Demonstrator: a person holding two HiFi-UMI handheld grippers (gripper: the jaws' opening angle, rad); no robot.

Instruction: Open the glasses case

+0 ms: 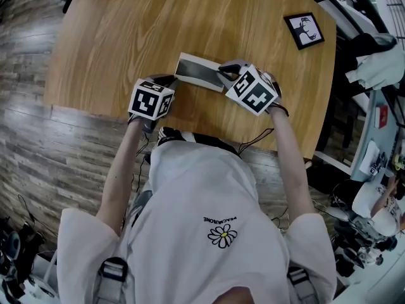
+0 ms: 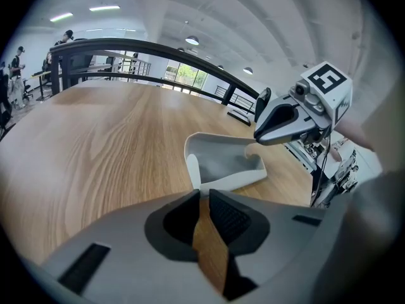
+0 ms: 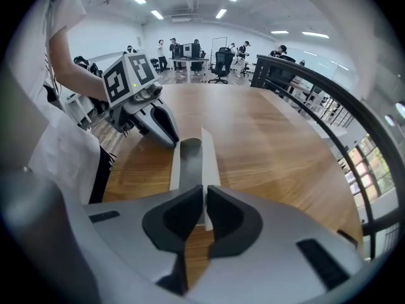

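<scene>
1. White shirt (image 1: 209, 195): a daisy (image 1: 222, 235) is printed on it. The line of small lettering above the flower is upside down and too small to read with certainty.
2. Left gripper (image 2: 201, 194): the jaws are drawn close, with one end wall of the glasses case (image 1: 199, 71) caught at their tips. Its cube (image 1: 150, 100) bears black-and-white square markers and no words.
3. Right gripper (image 3: 204, 189): the jaws are closed on the thin white edge at the case's other end. Its cube (image 1: 253, 90) carries similar markers.
4. Glasses case: white outside and grey inside. It lies on the wooden table (image 1: 126, 30) near the person's edge, between the two grippers, with its trough facing up.
5. Framed picture (image 1: 304, 30): a black frame around a dark figure on white. It lies well apart from the case, at the table's far right, and shows no readable text.
6. Beside the table: a red label (image 1: 381, 114), unreadable.
7. Beyond the table: a dark railing (image 3: 304, 75), with people (image 3: 190, 49) at desks further off.
</scene>
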